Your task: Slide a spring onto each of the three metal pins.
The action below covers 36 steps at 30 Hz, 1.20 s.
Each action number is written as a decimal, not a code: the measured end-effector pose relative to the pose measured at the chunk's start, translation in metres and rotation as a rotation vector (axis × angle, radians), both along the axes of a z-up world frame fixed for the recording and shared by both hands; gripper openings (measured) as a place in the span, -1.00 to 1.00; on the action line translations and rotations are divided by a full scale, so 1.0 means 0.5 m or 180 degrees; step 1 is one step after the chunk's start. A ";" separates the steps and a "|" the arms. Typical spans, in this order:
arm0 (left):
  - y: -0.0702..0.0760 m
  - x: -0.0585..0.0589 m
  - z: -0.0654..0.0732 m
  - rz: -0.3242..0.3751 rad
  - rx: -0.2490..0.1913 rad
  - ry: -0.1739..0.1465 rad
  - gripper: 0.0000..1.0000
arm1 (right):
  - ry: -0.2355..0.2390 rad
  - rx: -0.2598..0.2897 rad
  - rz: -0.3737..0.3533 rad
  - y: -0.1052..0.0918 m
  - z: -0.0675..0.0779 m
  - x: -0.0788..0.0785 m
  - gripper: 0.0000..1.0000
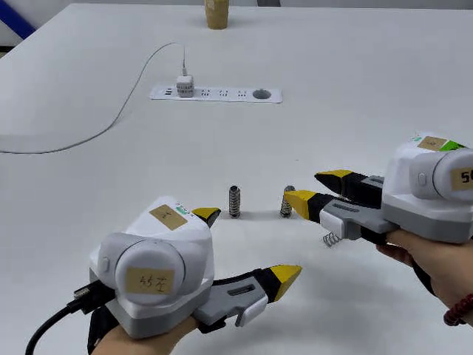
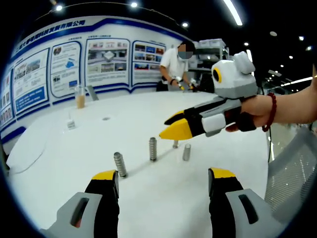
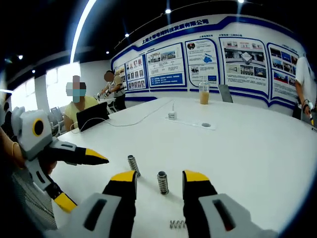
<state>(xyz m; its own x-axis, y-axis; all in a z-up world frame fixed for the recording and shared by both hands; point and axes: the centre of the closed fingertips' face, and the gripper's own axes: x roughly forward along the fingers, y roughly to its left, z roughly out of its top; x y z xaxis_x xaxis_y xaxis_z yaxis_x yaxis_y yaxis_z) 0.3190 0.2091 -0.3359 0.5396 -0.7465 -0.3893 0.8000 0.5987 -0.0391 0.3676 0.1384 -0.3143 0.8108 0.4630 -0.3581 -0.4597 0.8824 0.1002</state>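
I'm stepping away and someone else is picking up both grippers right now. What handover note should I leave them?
Left gripper: open, empty, low over the table, near the left upright spring.
Right gripper: open, empty, one tip close beside the right upright spring.
Done: two springs stand upright, apparently on their pins.
Left: one loose spring lies flat close by the right gripper. It should go on the third pin, which I cannot place clearly.
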 end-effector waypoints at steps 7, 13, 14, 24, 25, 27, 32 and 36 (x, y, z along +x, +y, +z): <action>-0.017 -0.003 0.006 -0.0110 0.0114 -0.0071 0.38 | -0.0020 0.0067 -0.0052 -0.023 0.025 -0.036 -0.10; -0.033 -0.001 0.010 -0.0201 0.0175 -0.0122 0.30 | -0.0041 0.0114 -0.0084 -0.045 0.036 -0.062 -0.01; -0.037 0.000 0.010 -0.0225 0.0191 -0.0139 0.28 | -0.0041 0.0123 -0.0094 -0.050 0.037 -0.067 0.00; -0.067 0.008 -0.007 -0.0359 0.0292 -0.0144 0.12 | -0.0084 0.0197 -0.0117 -0.092 0.041 -0.110 0.07; -0.069 0.009 -0.008 -0.0364 0.0292 -0.0138 0.11 | -0.0078 0.0189 -0.0118 -0.095 0.040 -0.113 0.07; -0.076 0.010 -0.013 -0.0389 0.0297 -0.0123 0.08 | -0.0062 0.0177 -0.0110 -0.103 0.037 -0.121 0.07; -0.097 0.009 -0.025 -0.0462 0.0328 -0.0086 0.03 | -0.0063 0.0143 -0.0094 -0.118 0.036 -0.136 0.08; -0.120 0.008 -0.034 -0.0544 0.0351 -0.0067 -0.02 | -0.0037 0.0133 -0.0092 -0.127 0.029 -0.151 0.09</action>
